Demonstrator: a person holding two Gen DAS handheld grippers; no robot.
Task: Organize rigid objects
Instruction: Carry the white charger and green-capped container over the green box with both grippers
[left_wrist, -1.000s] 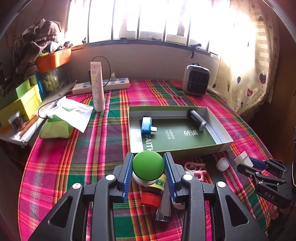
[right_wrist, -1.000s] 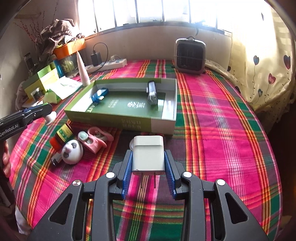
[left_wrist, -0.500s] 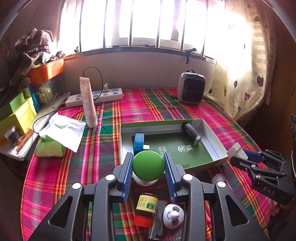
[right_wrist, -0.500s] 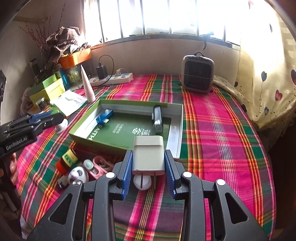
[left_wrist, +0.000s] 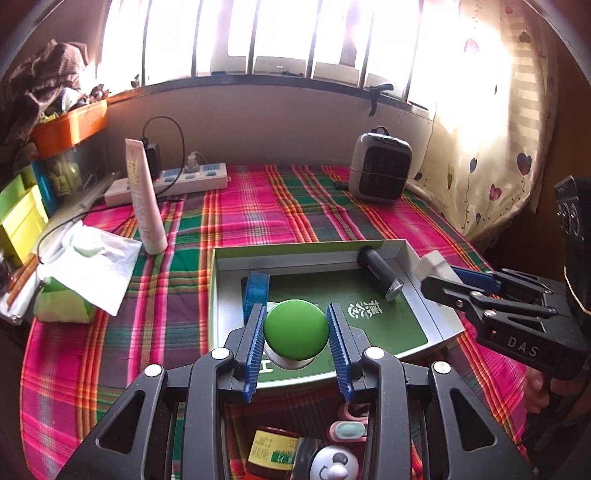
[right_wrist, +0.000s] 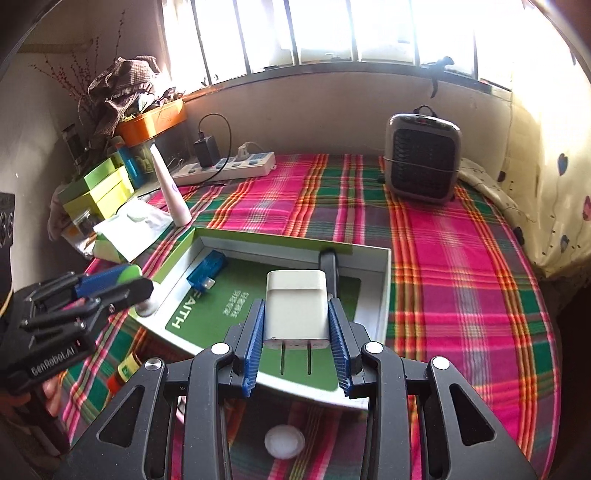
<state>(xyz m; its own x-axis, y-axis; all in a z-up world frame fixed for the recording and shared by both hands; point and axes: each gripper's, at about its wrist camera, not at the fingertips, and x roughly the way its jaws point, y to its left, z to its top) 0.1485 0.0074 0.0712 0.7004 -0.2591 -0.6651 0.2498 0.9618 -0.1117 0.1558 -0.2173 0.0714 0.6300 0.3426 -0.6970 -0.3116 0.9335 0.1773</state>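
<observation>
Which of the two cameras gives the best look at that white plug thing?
The right wrist view: the white charger plug sits centred between the right claw pads, prongs showing. The left wrist view catches only a pale corner of it at the claw's tip, near the green tray's edge.

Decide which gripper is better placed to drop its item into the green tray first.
Probably the right gripper: its white charger hangs over the tray; the left gripper, clamping its green-capped bottle, hangs nearer the tray's edge.

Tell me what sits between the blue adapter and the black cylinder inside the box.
Nothing: bare green floor with white lettering separates the blue adapter from the black cylinder in the box, clearest in the left wrist view.
</observation>
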